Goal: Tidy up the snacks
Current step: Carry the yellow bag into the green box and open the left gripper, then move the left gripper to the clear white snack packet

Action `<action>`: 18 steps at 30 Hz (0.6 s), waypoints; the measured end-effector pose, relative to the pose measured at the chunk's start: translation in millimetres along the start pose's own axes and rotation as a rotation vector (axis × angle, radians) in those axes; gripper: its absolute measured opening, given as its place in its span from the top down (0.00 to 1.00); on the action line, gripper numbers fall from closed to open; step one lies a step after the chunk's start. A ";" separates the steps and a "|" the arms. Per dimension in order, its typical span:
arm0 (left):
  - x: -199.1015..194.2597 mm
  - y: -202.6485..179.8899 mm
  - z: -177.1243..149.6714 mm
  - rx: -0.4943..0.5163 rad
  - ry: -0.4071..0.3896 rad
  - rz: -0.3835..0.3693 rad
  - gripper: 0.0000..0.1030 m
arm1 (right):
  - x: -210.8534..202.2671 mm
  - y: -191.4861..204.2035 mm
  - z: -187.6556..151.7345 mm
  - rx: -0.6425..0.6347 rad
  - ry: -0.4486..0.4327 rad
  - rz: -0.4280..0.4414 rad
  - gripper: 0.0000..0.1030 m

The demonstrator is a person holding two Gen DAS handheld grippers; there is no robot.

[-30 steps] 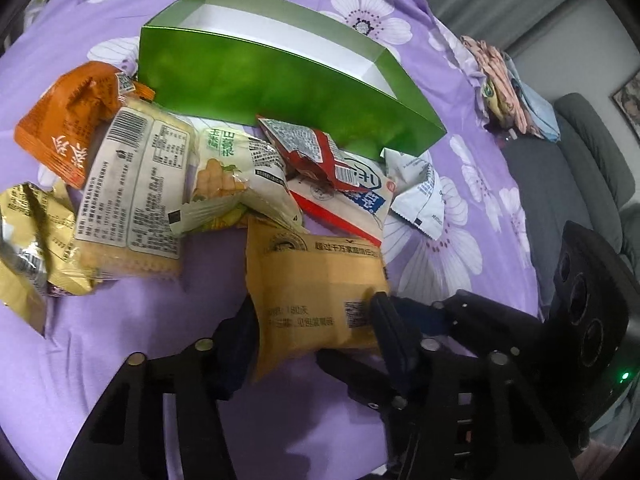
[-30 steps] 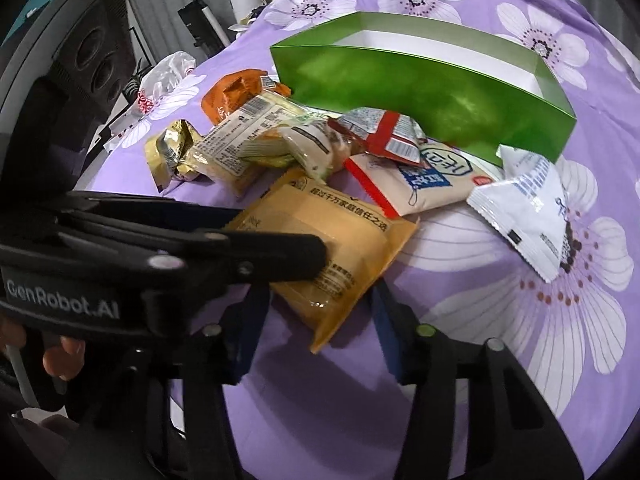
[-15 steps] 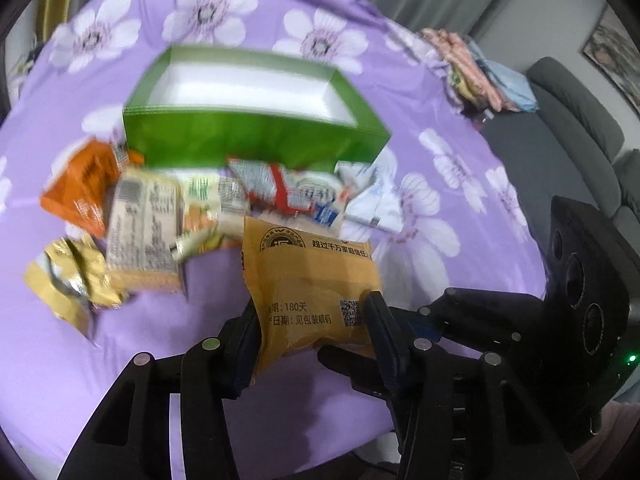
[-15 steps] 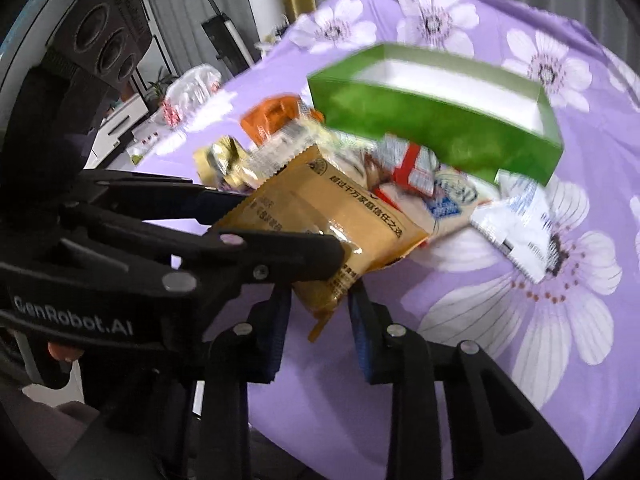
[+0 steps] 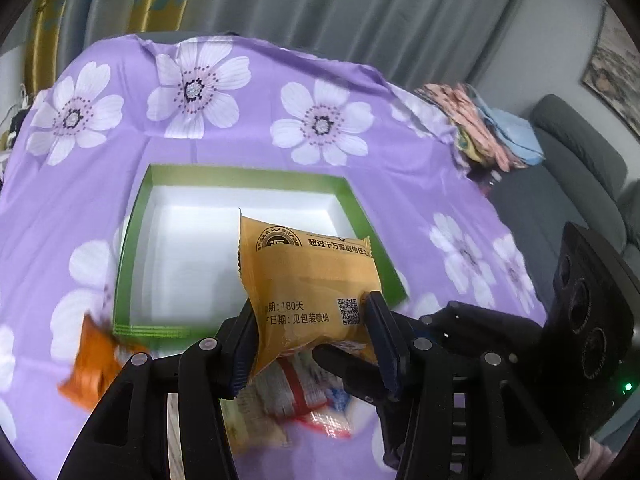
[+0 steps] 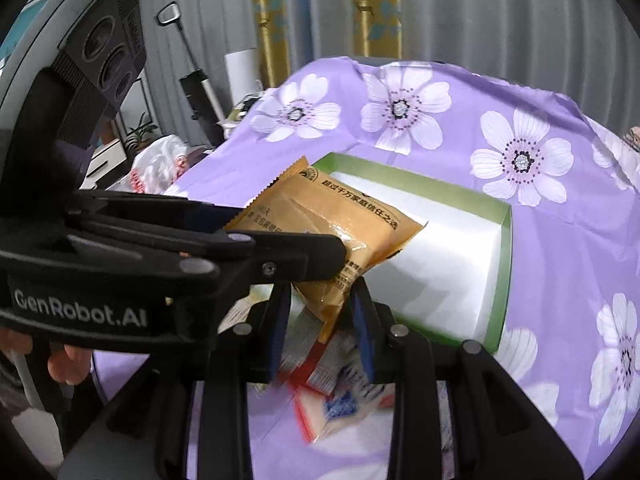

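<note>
The left gripper (image 5: 310, 336) pinches the puffy yellow-brown snack packet (image 5: 308, 276) above the empty green cardboard box (image 5: 256, 172) — ready to drop. The right gripper (image 6: 320, 320) stands open, packet corner between its fingers.

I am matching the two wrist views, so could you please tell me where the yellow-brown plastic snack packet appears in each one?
Left wrist view: the yellow-brown plastic snack packet sits centre, clamped by the left gripper, above the green cardboard box with a white inside.
Right wrist view: the packet sits centre-left, its lower corner between the right gripper fingers, which do not visibly touch it.
Shared landmark: the green box.
</note>
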State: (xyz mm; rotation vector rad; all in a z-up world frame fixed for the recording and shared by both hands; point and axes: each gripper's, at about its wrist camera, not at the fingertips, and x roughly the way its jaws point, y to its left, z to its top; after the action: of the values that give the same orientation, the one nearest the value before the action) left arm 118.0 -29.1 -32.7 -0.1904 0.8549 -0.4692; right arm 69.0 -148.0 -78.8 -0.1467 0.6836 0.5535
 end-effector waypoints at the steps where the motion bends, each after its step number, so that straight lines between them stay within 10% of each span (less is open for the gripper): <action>1: 6.1 1.5 5.2 0.000 0.005 0.007 0.51 | 5.7 -3.6 3.7 0.001 0.007 -0.007 0.68; 18: 34.7 43.0 25.2 -0.105 0.037 0.080 0.16 | 20.3 -34.2 10.5 0.069 0.011 -0.067 0.34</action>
State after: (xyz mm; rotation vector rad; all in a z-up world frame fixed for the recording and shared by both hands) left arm 170.6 -8.1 -54.8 -0.2440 0.9206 -0.3544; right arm 105.9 -164.9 -85.3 -0.1081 0.7046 0.4649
